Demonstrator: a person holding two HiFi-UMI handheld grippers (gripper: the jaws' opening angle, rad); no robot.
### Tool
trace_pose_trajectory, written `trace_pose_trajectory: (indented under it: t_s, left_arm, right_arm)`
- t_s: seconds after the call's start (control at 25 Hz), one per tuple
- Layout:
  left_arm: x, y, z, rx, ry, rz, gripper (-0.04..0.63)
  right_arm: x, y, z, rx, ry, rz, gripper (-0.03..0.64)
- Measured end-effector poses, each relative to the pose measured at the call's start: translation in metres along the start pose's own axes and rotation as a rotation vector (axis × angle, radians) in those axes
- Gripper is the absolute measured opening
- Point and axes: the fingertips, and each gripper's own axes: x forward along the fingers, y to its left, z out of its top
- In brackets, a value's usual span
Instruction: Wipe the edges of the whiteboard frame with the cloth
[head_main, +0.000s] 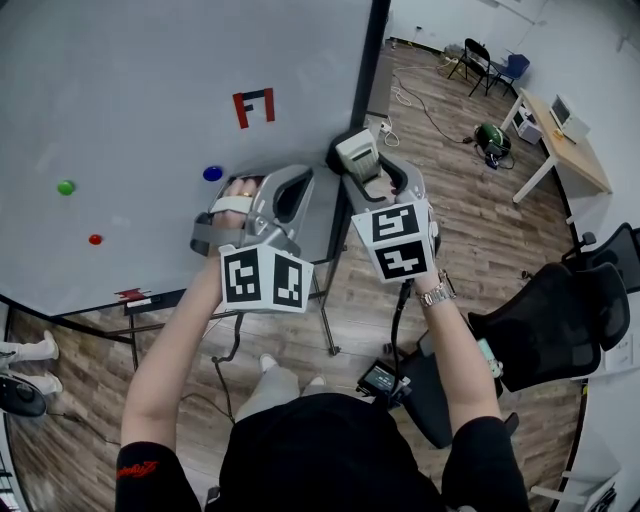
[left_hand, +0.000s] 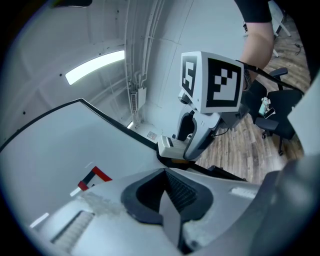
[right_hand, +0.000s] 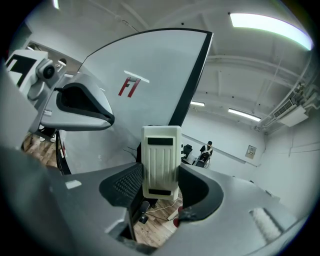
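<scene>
Clamping a white ribbed eraser (right_hand: 161, 155), the right gripper (right_hand: 161, 191) has the black frame (right_hand: 194, 80) just ahead of it, a little to its right. No cloth shows in any view, so the edge may get rubbed with the wrong tool. The eraser is pinched only at its near end, so pressing it sideways on the thin edge could twist it loose. The left gripper (left_hand: 167, 195), clenched on nothing, hangs close on the right gripper's left, and the two could knock together during a stroke.
</scene>
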Motion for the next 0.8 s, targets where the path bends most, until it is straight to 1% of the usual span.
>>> trace_pose_trajectory:
  t_s: [0.36, 0.64, 0.8]
  left_arm:
    - [0.003, -0.010, -0.004, -0.012, 0.003, -0.016, 0.002]
    - [0.002, -0.014, -0.007, -0.018, 0.013, -0.008, 0.002]
    - [0.002, -0.021, -0.013, -0.019, 0.032, -0.005, 0.002]
  right_arm:
    - [0.003, 0.004, -0.010, 0.025, 0.018, 0.008, 0.229]
    - [0.005, 0.009, -0.022, 0.047, 0.035, 0.015, 0.229]
    - [0.008, 0.013, -0.030, 0.064, 0.049, 0.016, 0.229]
